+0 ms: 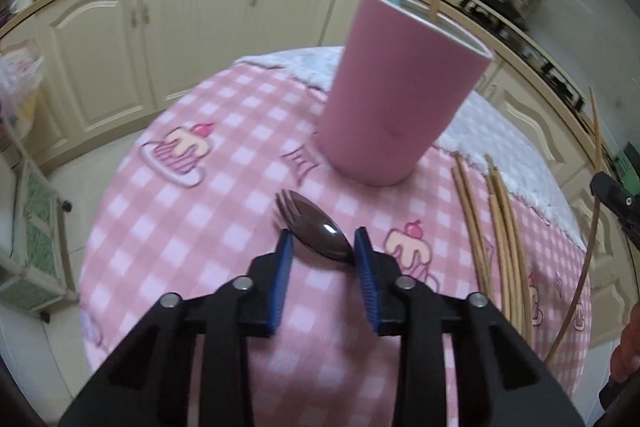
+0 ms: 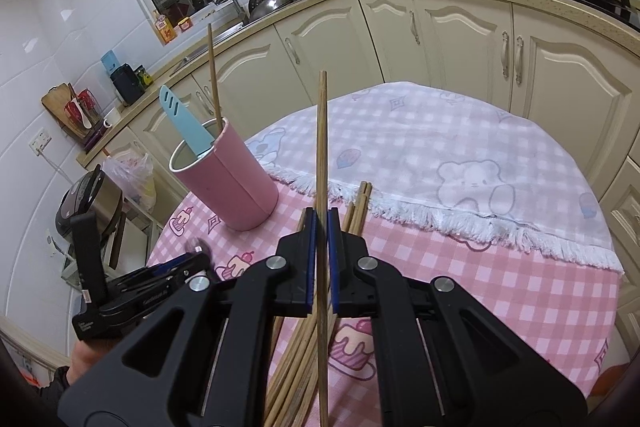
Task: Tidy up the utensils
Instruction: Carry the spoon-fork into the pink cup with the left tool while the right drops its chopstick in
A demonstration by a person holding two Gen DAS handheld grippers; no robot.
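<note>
A metal spoon (image 1: pixel 324 233) lies over a fork (image 1: pixel 286 207) on the pink checked cloth, just in front of the pink cup (image 1: pixel 400 99). My left gripper (image 1: pixel 323 247) has its blue pads against both sides of the spoon's bowl. The cup (image 2: pixel 232 183) holds a light blue utensil (image 2: pixel 184 123) and one chopstick (image 2: pixel 213 75). My right gripper (image 2: pixel 322 223) is shut on a single chopstick (image 2: pixel 322 147), held nearly upright over the loose chopsticks (image 2: pixel 304 347) on the table. Those chopsticks (image 1: pixel 500 239) lie right of the spoon.
A white fringed cloth (image 2: pixel 460 155) covers the far half of the round table. Cream cabinets (image 2: pixel 440 27) and a counter with pots curve around behind. A rice cooker (image 2: pixel 86 199) and a plastic bag (image 2: pixel 132 175) stand left of the table.
</note>
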